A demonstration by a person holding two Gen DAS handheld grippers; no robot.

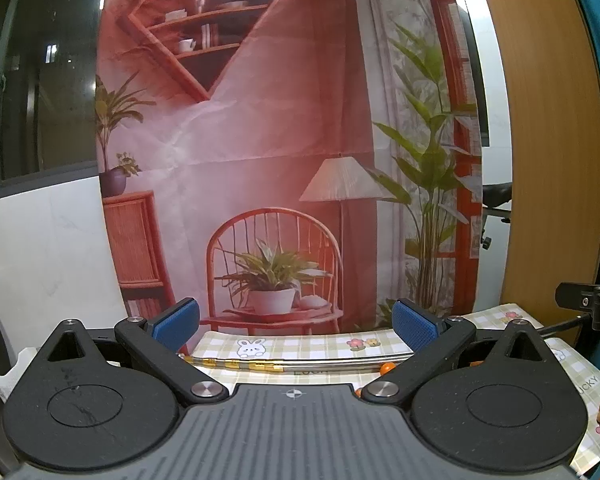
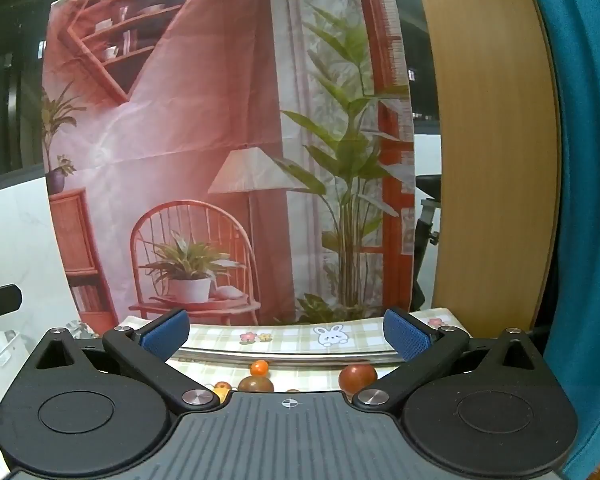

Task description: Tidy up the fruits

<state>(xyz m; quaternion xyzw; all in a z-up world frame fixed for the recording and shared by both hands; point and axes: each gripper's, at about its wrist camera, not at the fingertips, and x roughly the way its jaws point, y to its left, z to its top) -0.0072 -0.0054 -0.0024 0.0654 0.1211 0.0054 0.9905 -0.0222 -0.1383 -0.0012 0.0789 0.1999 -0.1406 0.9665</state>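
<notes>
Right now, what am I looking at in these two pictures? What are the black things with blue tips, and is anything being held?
Each picture comes from a camera on a handheld gripper, one per hand, looking forward along its two fingers. The black arms with blue pads are the left gripper and the right gripper. Both are open and hold nothing. Beneath them lies a checked tablecloth with bunny and flower prints. On it sit a small orange fruit, a larger red fruit and a darker fruit, partly hidden. Behind hangs a printed backdrop.
</notes>
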